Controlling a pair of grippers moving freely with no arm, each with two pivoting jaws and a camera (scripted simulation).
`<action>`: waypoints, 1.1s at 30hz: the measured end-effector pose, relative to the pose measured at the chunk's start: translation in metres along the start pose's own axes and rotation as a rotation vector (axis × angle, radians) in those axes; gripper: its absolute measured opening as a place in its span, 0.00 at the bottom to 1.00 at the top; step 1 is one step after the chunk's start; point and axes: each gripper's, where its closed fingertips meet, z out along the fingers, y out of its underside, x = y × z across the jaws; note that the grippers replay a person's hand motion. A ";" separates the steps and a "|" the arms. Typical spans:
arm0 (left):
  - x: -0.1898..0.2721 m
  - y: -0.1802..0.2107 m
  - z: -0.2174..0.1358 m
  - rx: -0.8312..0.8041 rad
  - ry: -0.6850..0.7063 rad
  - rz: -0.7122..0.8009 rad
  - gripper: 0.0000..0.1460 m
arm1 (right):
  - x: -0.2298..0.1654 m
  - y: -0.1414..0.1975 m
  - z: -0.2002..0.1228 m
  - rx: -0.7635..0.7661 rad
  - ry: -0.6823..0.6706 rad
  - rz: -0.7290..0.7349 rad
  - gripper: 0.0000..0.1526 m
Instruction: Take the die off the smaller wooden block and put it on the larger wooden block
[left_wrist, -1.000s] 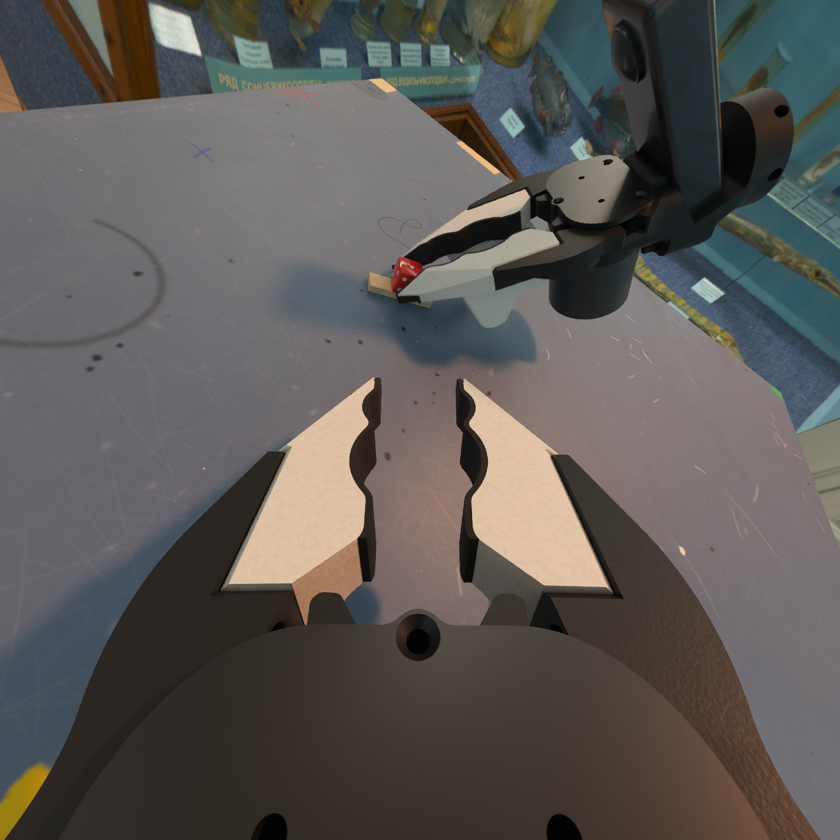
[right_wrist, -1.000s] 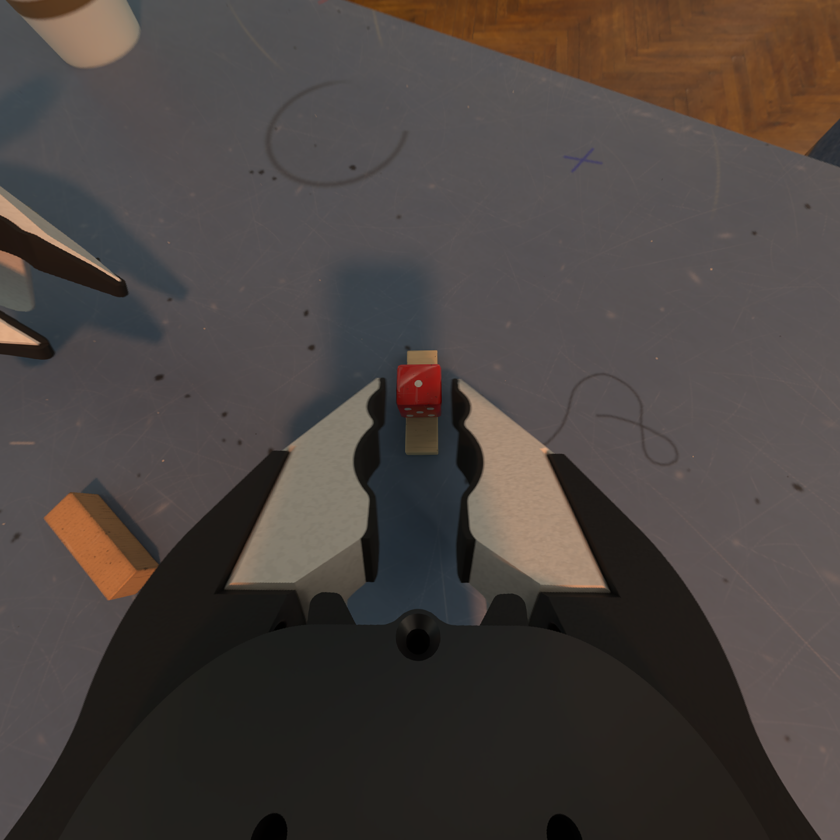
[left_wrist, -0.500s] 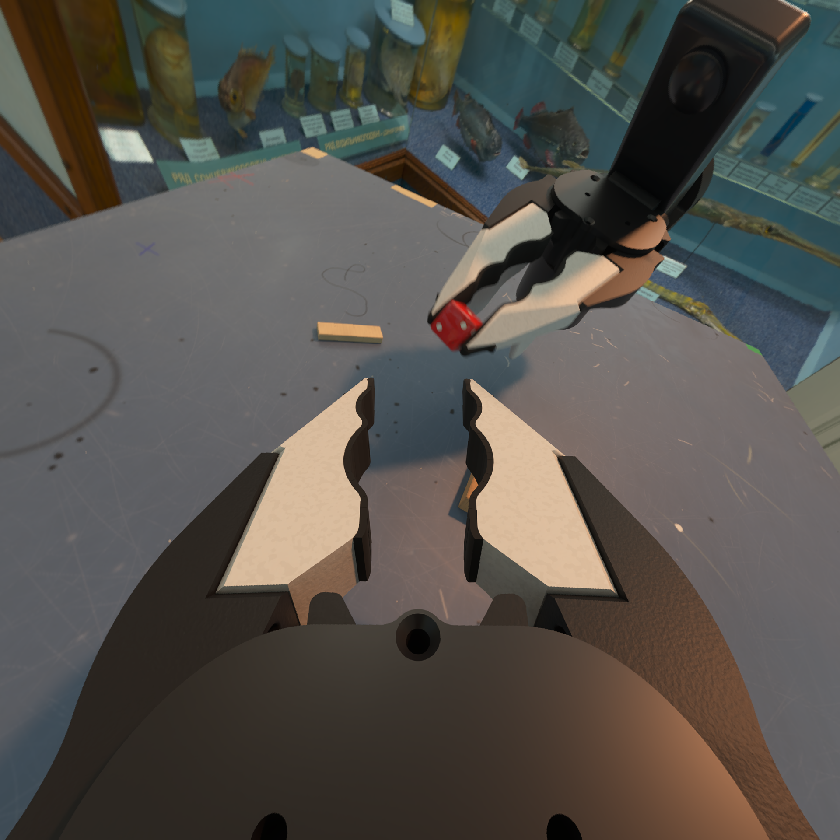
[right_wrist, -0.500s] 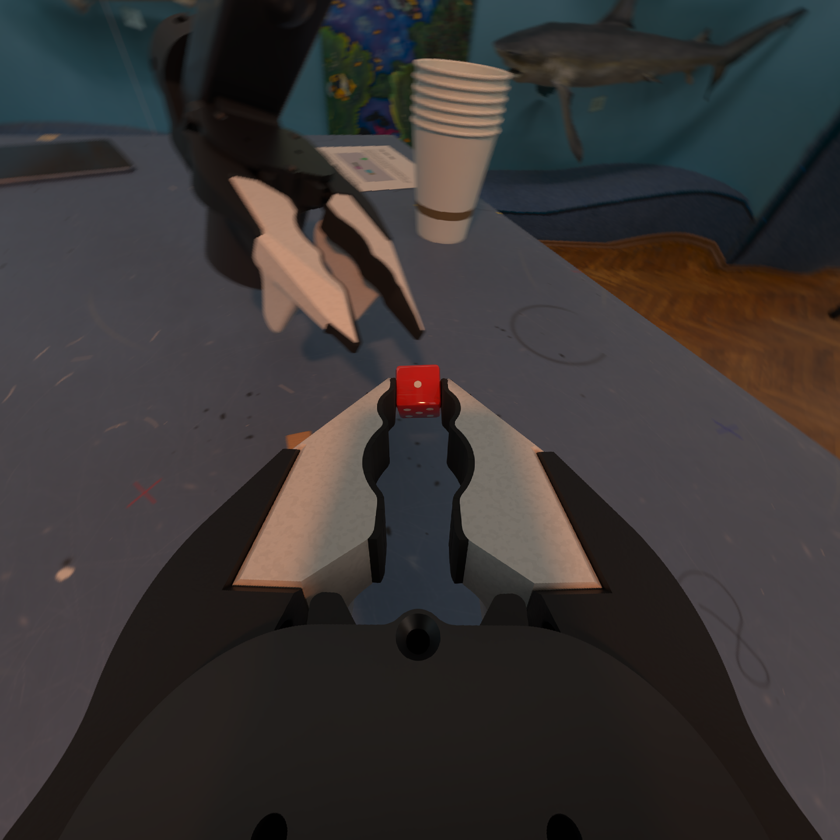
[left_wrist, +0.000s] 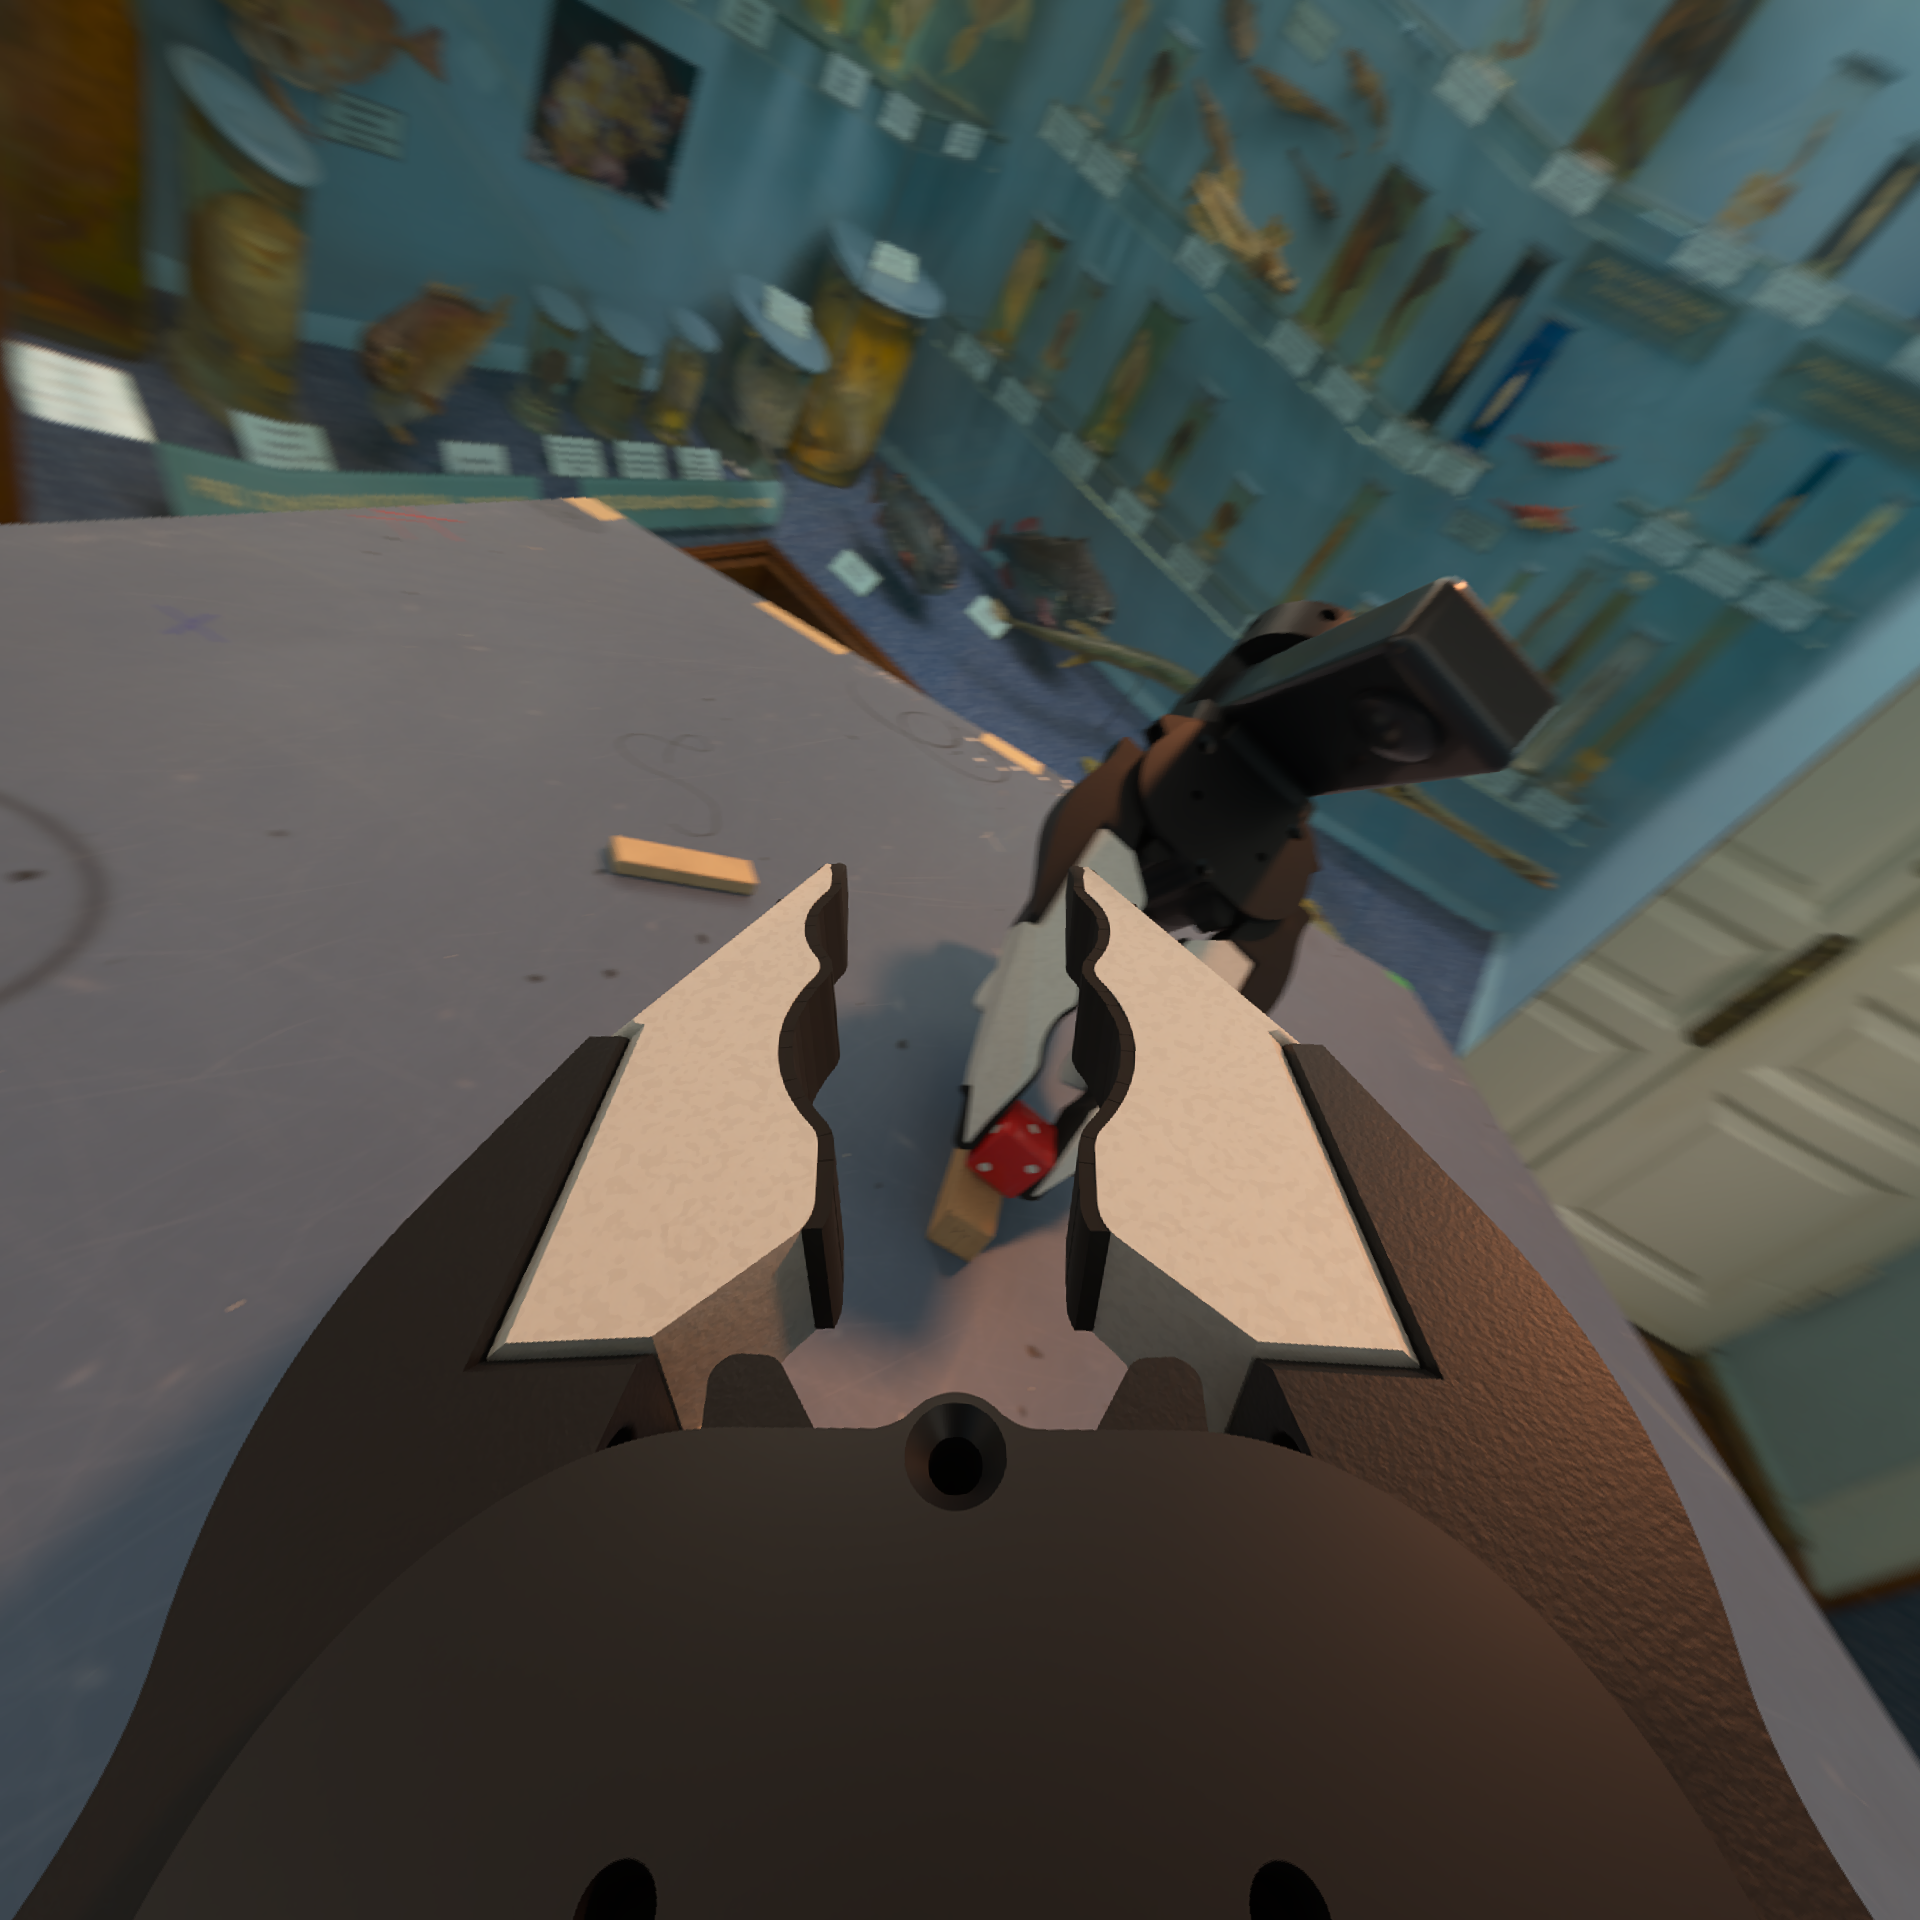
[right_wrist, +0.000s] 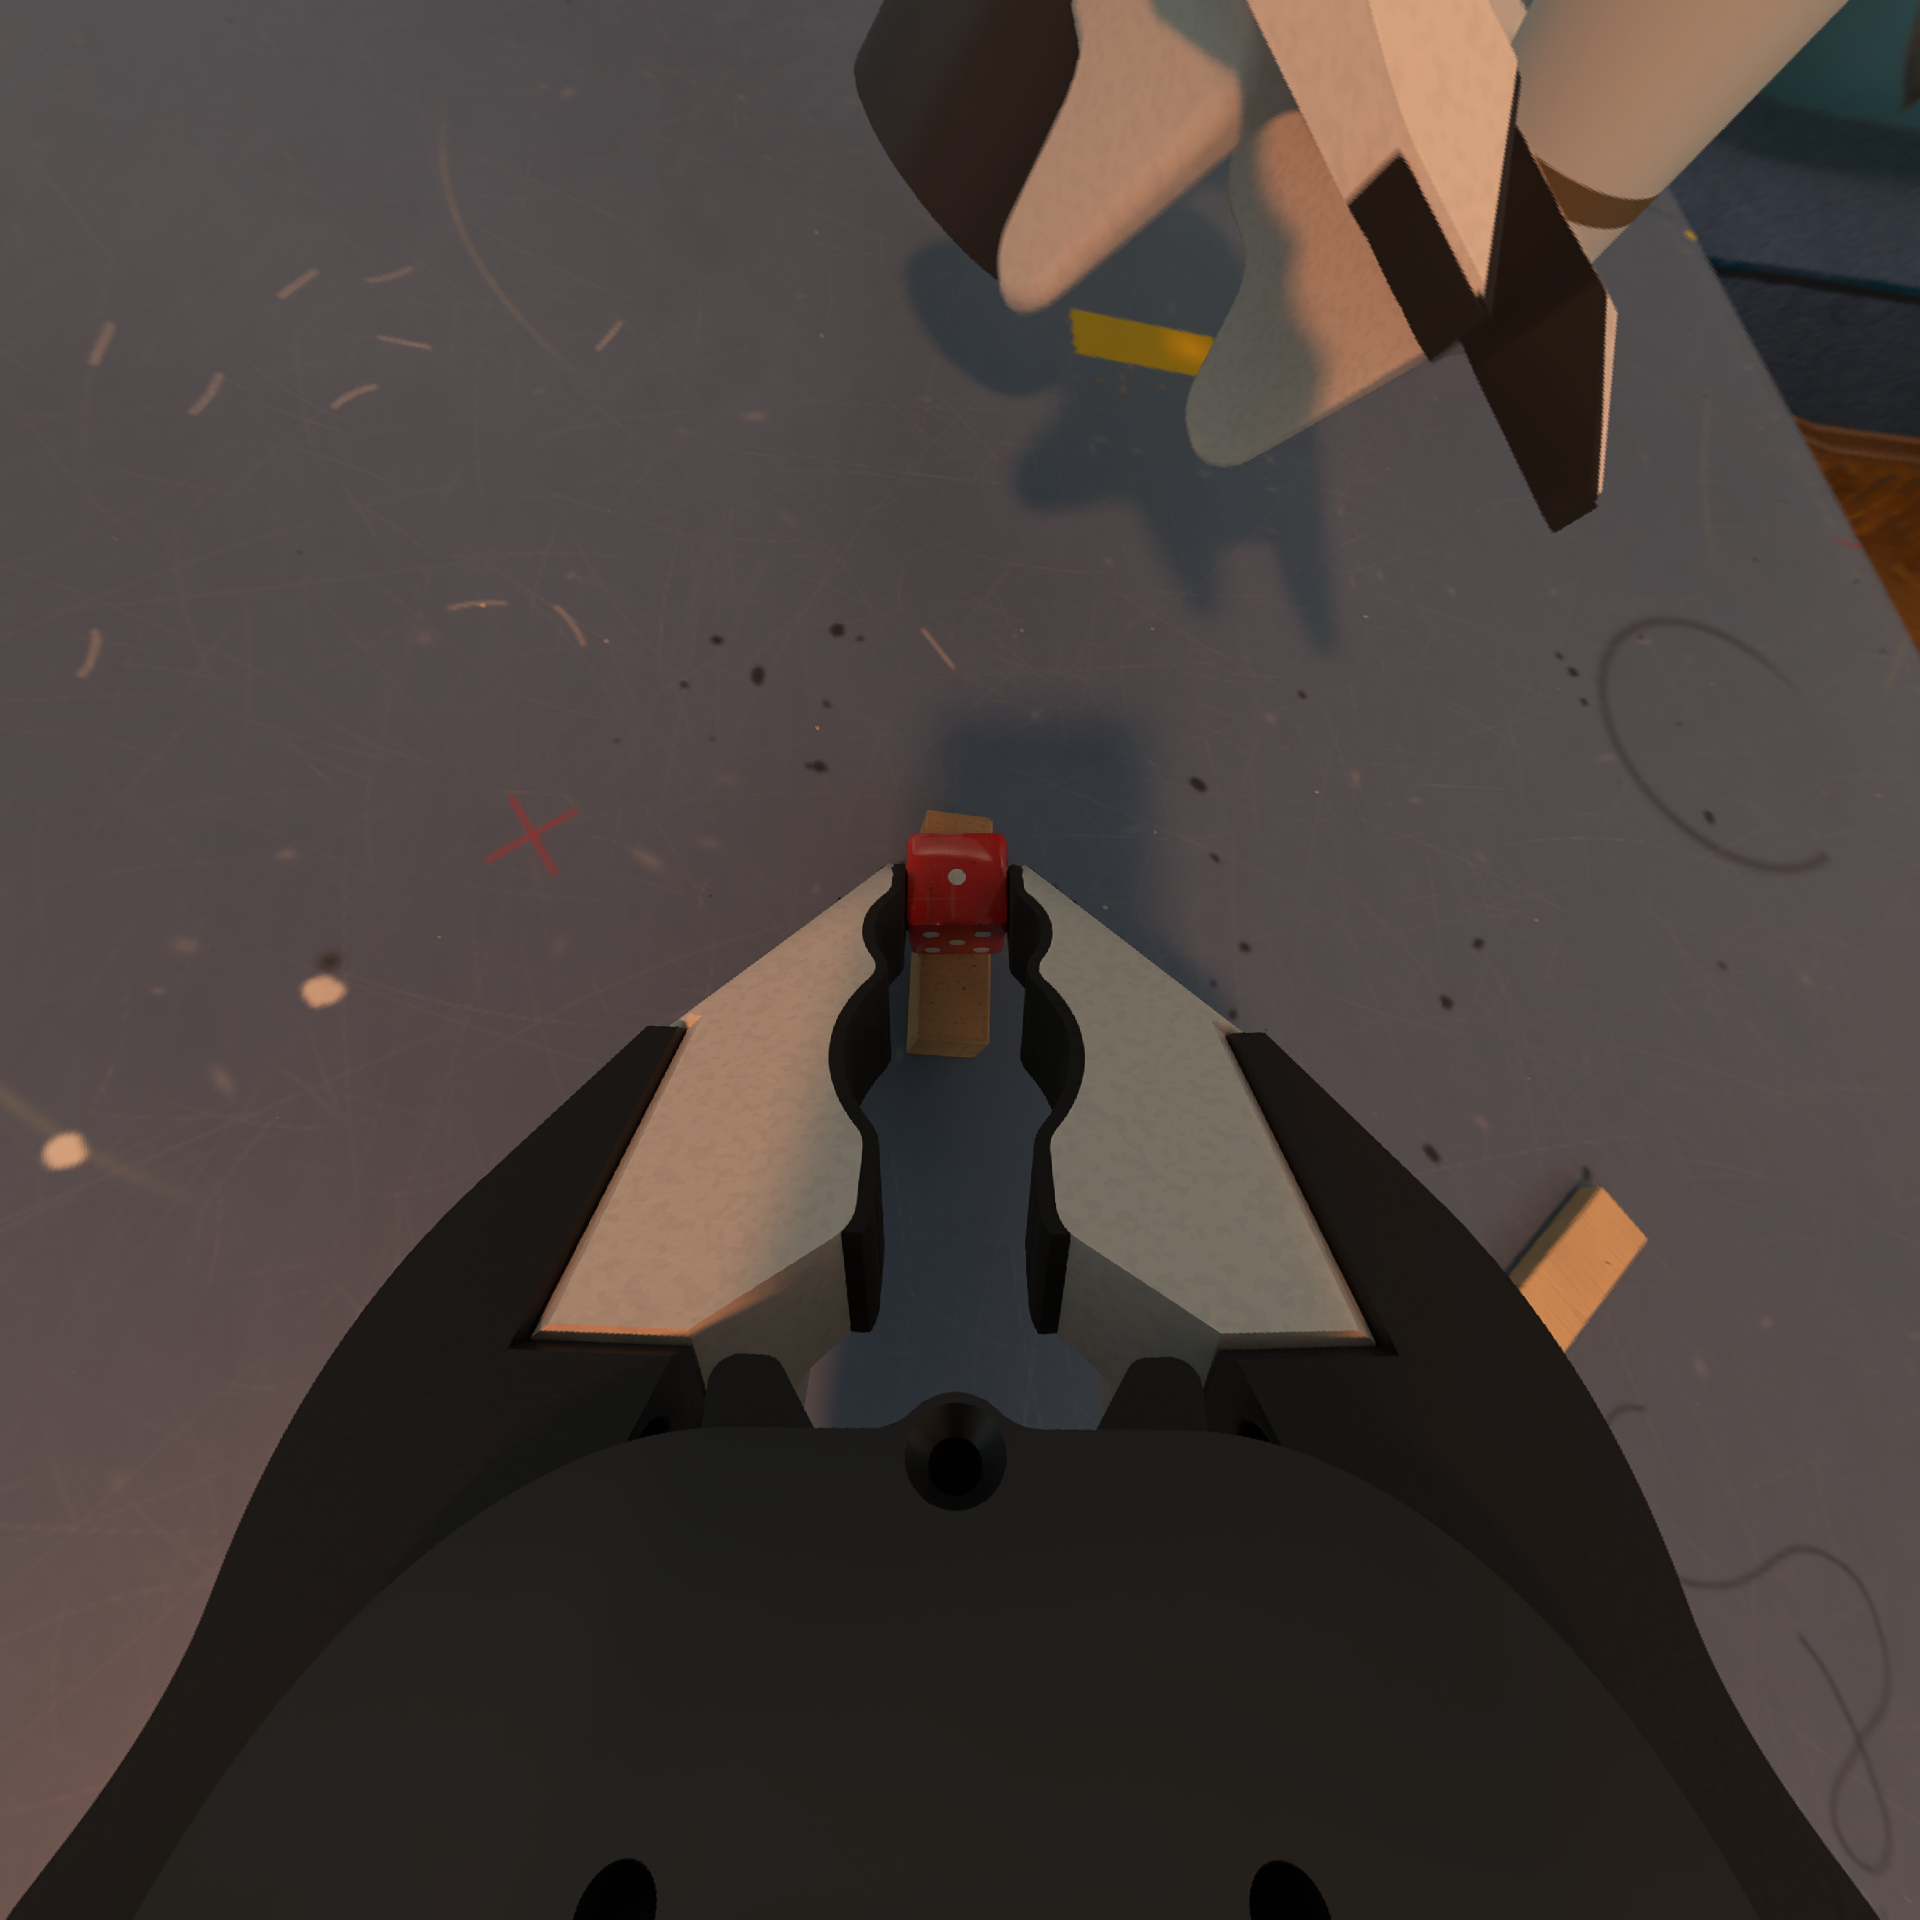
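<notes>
While the right gripper (right_wrist: 956, 883) pinches the one small red die with white pips (right_wrist: 956, 891) between its two fingers, the die sits over the thicker tan wooden block (right_wrist: 948, 1006). One thinner, flat pale wooden block (left_wrist: 683, 864) lies apart on the scratched grey tabletop (left_wrist: 312, 727). Nearby, the left gripper (left_wrist: 956, 904) hovers with both fingers spread and empty.

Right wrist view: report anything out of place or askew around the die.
Nothing stands out. The red die sits squarely between the right gripper's fingertips, over the larger wooden block, which lies flat on the table. The smaller wooden block lies flat off to the side, bare.
</notes>
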 end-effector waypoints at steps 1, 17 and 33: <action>0.006 0.000 0.001 0.001 0.048 -0.015 0.30 | 0.000 0.000 0.000 -0.003 0.017 -0.009 0.12; 0.046 0.065 0.019 -0.556 0.245 0.197 0.33 | 0.046 0.022 -0.095 0.236 0.405 0.170 0.26; 0.015 0.111 0.018 -0.996 0.165 0.301 0.28 | 0.081 0.059 -0.123 0.056 0.771 0.165 0.09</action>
